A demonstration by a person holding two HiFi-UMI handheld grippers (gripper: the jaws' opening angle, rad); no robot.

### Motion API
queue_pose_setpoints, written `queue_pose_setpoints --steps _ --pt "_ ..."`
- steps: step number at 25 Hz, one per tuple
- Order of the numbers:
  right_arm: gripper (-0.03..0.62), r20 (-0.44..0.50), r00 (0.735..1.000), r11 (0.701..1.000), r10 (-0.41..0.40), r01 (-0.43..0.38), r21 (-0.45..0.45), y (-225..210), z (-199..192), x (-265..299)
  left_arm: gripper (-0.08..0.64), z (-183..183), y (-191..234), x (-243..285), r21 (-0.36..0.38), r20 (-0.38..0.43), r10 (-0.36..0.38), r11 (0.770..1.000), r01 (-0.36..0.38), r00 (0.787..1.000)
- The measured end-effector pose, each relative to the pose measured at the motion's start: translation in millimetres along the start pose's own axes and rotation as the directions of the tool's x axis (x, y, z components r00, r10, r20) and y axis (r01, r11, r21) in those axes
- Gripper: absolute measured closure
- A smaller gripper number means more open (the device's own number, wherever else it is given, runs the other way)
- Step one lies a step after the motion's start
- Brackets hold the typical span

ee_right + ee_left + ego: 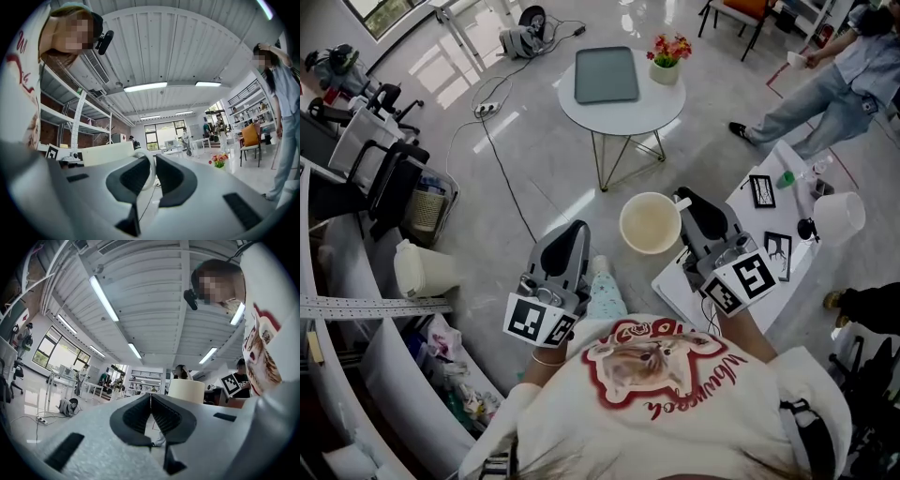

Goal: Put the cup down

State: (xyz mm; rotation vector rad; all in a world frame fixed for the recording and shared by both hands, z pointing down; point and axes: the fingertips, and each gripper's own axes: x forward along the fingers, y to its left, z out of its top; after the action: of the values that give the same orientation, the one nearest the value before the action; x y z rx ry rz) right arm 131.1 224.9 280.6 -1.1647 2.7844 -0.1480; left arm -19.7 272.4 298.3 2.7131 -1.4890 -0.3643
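Black-lined jaws of the right claw (150,160) stood only narrowly apart, closed round the white loop handle (150,171) of the cup (107,153). The handle lay against one jaw. Whether the other pressed it as well was hard to tell in the right gripper view, though the hold looked enough to bear the cup.

In the head view the cream cup hung just to the left of that claw, upright, mouth up and apparently empty, in the air above the floor. Further left, apart from the cup, the left claw (575,234) had its jaws shut tip to tip with nothing between them.

Just below and to the right of the right claw lay the near corner of a white table (673,284). Ahead of both claws, well apart, stood a round table (623,114) bearing a grey tray (606,74) and a pot of flowers (667,54).

As for the task, the cup had not yet been put down: its base rested on nothing. By my reading, everything was left to do: carry it over a surface, lower it until it stood, then part the jaws from the handle.
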Motion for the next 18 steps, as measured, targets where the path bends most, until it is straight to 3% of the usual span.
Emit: queue_pose_setpoints --steps 18 --pt "0.537 0.051 0.993 0.994 -0.110 0.109 0.030 -73 4 169 0.545 12 158 127 0.017 -0.017 -0.133 0.991 0.134 0.991"
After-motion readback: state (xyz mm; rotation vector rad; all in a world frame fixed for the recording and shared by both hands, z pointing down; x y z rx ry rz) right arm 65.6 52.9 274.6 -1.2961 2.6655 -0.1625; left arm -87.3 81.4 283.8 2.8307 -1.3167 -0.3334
